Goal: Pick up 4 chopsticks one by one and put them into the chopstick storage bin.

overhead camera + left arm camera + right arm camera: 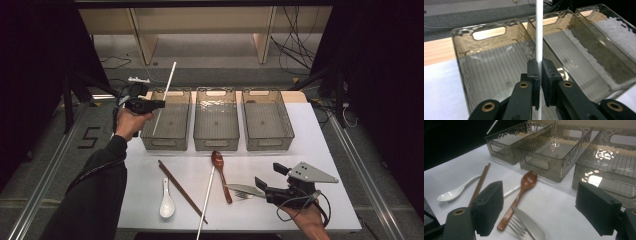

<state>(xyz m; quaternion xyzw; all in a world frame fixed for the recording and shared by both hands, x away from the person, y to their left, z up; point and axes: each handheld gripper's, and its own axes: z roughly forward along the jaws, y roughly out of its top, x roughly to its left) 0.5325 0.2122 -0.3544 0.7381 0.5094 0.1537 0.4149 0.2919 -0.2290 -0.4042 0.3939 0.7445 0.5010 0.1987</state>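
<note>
My left gripper [159, 104] is shut on a long white stick [165, 95], which stands steeply tilted over the left clear bin [150, 142]. In the left gripper view both pads [534, 75] press on the white stick [539, 37], with the left bin's [461, 45] ribbed floor below. My right gripper [269, 176] is open near the table's front right, its jaws pointing left at a knife [244, 188] and fork [243, 195]. In the right gripper view, its wide-apart pads [487, 207] frame the knife [530, 226] and fork [514, 227]; nothing is between them.
Three clear bins stand in a row; middle bin [216, 142], right bin [269, 144]. On the white mat [320, 150] lie a brown wooden spoon [220, 172], a second white stick [207, 200], brown chopsticks [181, 190] and a white ceramic spoon [166, 202].
</note>
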